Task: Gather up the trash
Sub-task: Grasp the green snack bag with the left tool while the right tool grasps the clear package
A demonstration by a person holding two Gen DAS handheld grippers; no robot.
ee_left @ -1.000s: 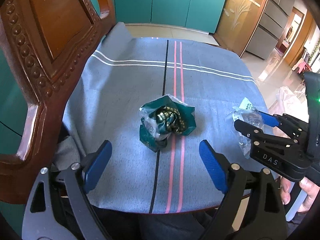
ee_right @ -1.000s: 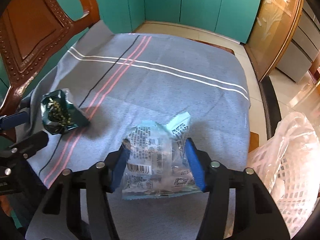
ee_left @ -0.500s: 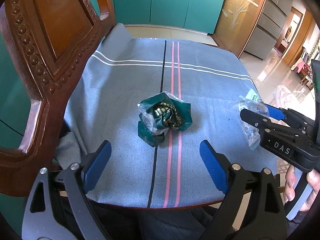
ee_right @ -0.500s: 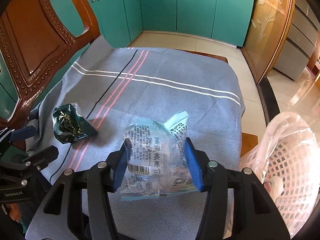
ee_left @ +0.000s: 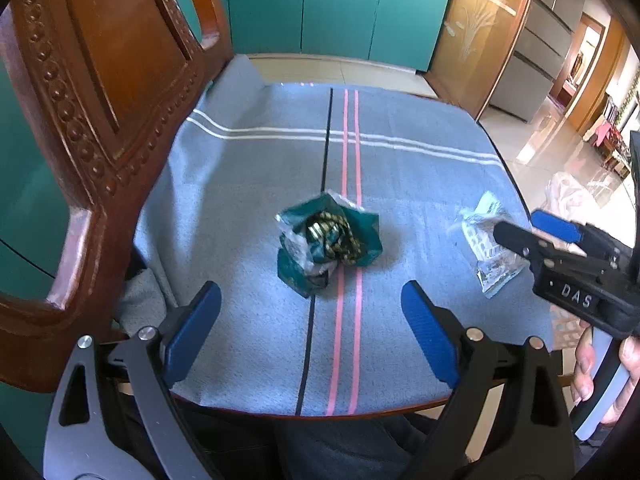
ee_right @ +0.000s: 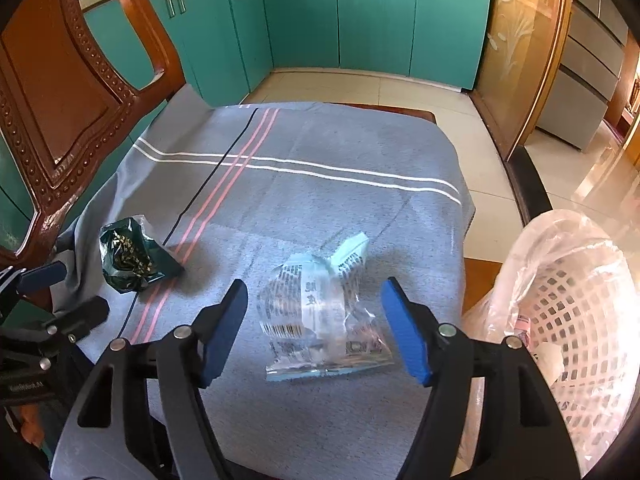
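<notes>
Two pieces left on the grey cloth (ee_right: pixel 360 152): clear printed wrapper (ee_right: pixel 320 312) lying between the opening jaws of the right gripper (ee_right: pixel 314 330), pads off it; crumpled green wrapper (ee_left: pixel 328 240) ahead of the left gripper (ee_left: pixel 310 332), spread wide and empty. Lined white basket (ee_right: pixel 576 300) just beside the table edge. Basket contents hard to make out, wrapper print unreadable.

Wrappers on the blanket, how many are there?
2. A dark green wrapper lies on the pink stripes ahead of the left gripper. A clear printed wrapper lies between the right gripper's opening jaws. The basket may hide more.
</notes>
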